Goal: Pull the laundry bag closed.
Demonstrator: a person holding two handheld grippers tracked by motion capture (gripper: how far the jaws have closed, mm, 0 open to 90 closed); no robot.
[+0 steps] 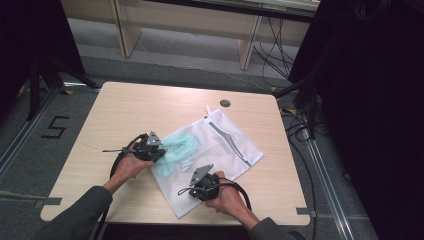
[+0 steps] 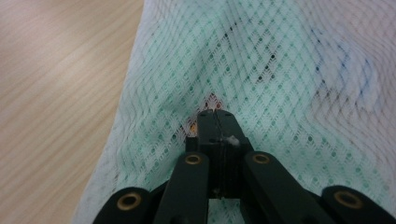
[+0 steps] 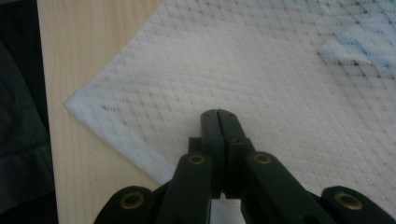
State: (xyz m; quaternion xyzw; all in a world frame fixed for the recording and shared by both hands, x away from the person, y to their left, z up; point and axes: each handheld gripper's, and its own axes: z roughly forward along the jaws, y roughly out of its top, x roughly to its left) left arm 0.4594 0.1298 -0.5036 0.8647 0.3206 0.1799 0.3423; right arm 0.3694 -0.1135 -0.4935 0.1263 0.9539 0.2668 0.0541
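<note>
with both jaw pairs together, the left hand-held gripper (image 2: 215,114) and right hand-held gripper (image 3: 217,113) press the white mesh laundry bag (image 1: 220,145) flat on the surface (image 1: 125,107), smoothing probably underway; next likely needs its zipper (image 1: 231,141) reached.

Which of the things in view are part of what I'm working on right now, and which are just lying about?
In the job:
- mesh bag
- green cloth inside the bag
- left hand-held gripper, shut, on the mesh over the cloth
- right hand-held gripper, shut, over the bag's near corner

Lying about:
- dark round disc near the table's far edge
- cables on the floor
</note>
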